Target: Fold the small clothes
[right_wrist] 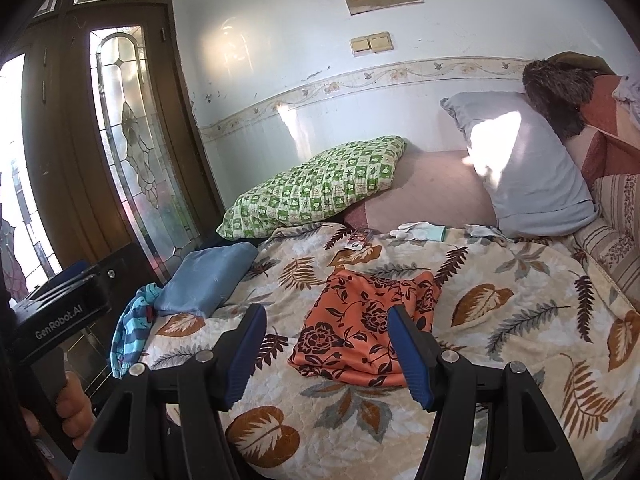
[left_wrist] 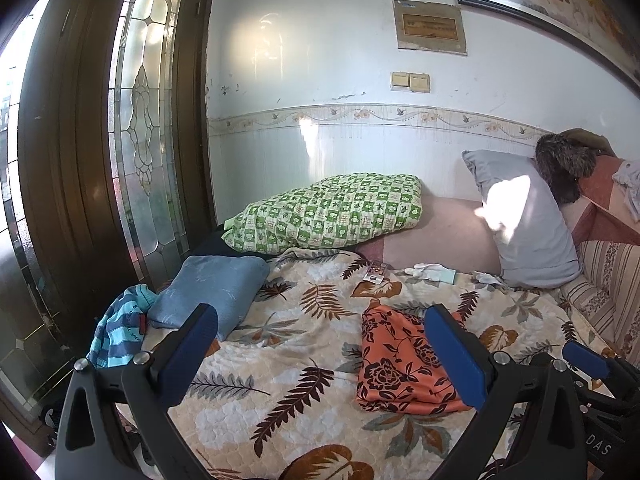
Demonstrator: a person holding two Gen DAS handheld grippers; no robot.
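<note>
An orange garment with dark flowers lies folded on the leaf-print bedspread; it also shows in the right wrist view. My left gripper is open and empty, held above the bed in front of the garment. My right gripper is open and empty, hovering just short of the garment's near edge. A striped blue garment lies crumpled at the bed's left edge, also in the right wrist view. A folded blue cloth lies beside it.
A green checked pillow and a grey pillow lie at the head of the bed. White gloves and a small packet lie near them. A wooden glass-paned door stands at left.
</note>
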